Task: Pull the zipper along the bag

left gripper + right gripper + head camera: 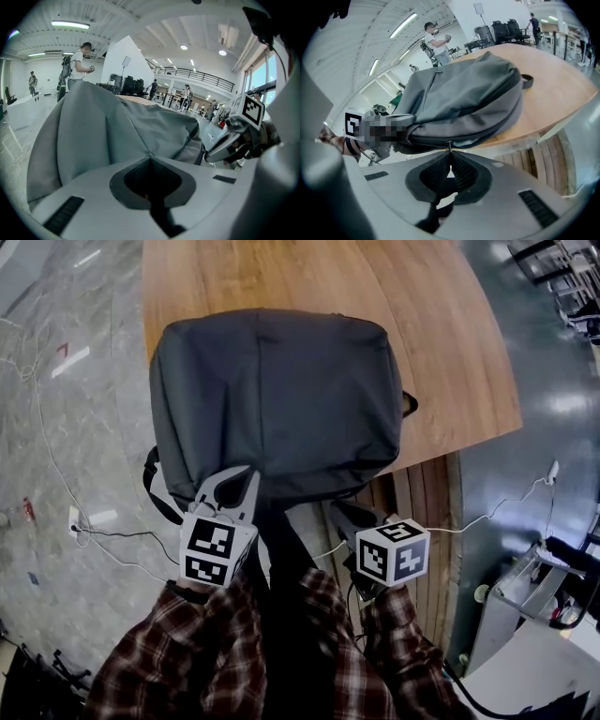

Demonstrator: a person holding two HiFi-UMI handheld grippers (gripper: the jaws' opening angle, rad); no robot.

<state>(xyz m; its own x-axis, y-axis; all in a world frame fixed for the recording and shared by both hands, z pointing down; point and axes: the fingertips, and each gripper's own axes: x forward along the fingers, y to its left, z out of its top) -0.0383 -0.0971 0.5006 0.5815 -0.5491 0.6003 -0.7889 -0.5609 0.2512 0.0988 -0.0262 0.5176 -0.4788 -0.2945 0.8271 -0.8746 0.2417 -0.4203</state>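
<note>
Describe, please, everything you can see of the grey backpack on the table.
The backpack is dark grey, smooth fabric, lying flat on the wooden table with its near end overhanging the edge. A black strap hangs at one side. The left gripper pinches a fabric fold; the right gripper pinches the zipper pull.

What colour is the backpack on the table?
Plain dark grey fabric backpack, with no pattern. It shows best in the head view.

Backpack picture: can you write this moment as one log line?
backpack: on table edge | left gripper: shut on backpack fabric | right gripper: shut on zipper pull
</note>
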